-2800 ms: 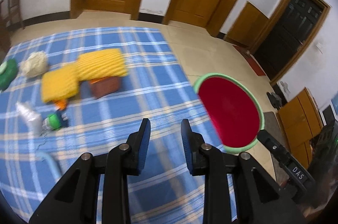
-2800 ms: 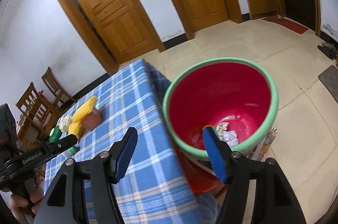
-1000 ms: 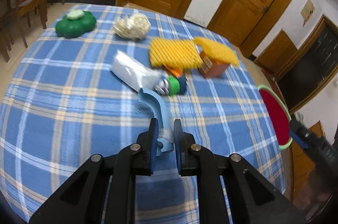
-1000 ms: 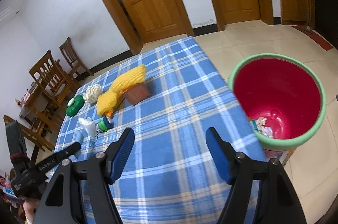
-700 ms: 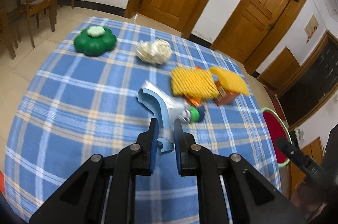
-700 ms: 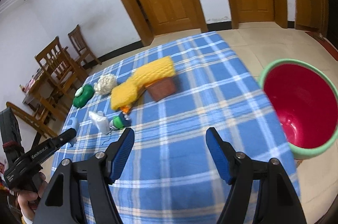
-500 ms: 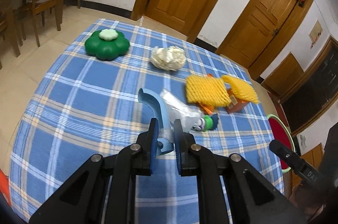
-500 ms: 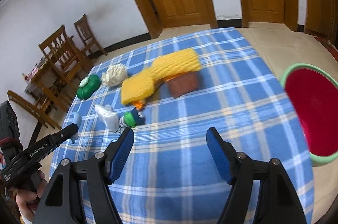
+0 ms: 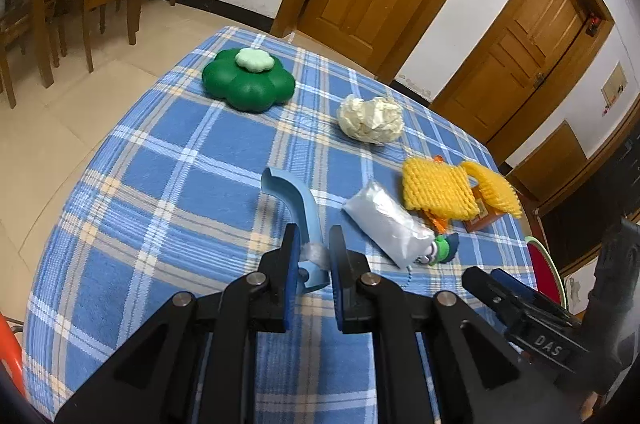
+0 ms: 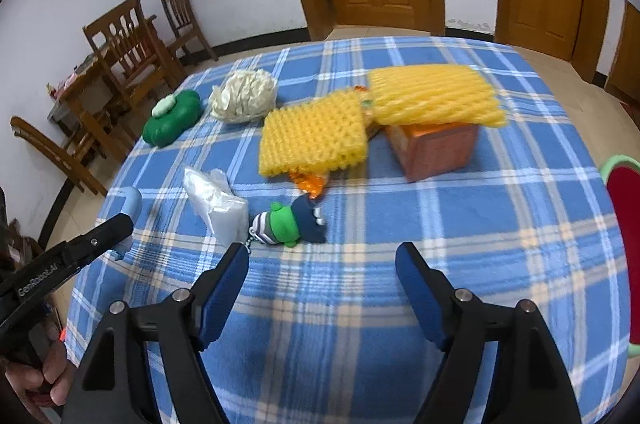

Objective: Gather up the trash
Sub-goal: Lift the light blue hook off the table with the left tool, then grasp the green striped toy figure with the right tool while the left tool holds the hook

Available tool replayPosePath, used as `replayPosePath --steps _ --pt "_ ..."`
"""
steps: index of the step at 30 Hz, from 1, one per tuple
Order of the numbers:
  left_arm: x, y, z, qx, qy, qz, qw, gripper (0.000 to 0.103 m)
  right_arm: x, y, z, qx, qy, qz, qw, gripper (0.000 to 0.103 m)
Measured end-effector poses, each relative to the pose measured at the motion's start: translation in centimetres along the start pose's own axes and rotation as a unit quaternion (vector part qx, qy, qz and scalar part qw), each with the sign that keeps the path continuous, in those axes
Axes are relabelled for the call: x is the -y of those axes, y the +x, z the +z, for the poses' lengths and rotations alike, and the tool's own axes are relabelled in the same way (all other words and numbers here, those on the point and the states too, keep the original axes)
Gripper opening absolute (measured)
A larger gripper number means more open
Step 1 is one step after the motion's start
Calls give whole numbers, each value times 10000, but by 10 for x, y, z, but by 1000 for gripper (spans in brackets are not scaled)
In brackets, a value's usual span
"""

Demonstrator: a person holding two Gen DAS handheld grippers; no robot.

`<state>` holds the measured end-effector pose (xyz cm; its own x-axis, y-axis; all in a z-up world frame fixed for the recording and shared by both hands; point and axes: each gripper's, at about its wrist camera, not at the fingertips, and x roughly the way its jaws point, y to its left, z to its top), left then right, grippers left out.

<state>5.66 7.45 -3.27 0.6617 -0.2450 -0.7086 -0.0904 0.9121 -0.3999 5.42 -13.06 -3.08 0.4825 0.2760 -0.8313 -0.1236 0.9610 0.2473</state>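
A: Trash lies across the plaid tablecloth point(image 10: 440, 244), grouped around the brown box point(image 10: 436, 148). Two sheets of yellow foam netting point(image 10: 316, 136) overlap there, one draped on the box top, one flat just beside it with an orange wrapper point(image 10: 310, 182) poking out beneath. A crumpled cream paper ball point(image 10: 244, 96) sits beyond the netting, a white plastic pouch point(image 10: 218, 208) on the near side.

B: And the grippers?

A: The left gripper point(image 9: 312, 256) is clenched on a light blue curved plastic piece point(image 9: 298, 208), lifted off the cloth, well away from the box. I judge it is carried that way to go to the red bin point(image 10: 624, 256), whose green rim shows past the table edge on the box's far side.

B: The right one?

A: The right gripper point(image 10: 320, 272) is released, jaws wide, hovering empty nearer than the box, just short of a small green and navy toy keychain point(image 10: 292, 222). Probably spread to take something bulky; the pouch or netting looks closest.

B: The green flower-shaped case point(image 10: 172, 118)?

A: Farthest from the box, beside the paper ball. Trash or not, I cannot say.
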Motion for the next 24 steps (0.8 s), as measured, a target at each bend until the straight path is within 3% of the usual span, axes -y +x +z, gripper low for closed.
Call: replayPosePath --steps 12,15,18,24 --pt "-9 8 0 -43 -117 21 9999 14 -19 23 7 11 -425 -175 9989 79" --pt "-10 8 0 -49 -114 19 9999 14 -20 24 8 60 -502 -251 9984 69" --pt "-9 8 0 -56 -112 22 9999 14 -23 25 9 74 -606 -140 9980 51" --pt "-6 7 -2 -69 -95 23 9999 14 -22 20 5 81 -572 -42 9983 47"
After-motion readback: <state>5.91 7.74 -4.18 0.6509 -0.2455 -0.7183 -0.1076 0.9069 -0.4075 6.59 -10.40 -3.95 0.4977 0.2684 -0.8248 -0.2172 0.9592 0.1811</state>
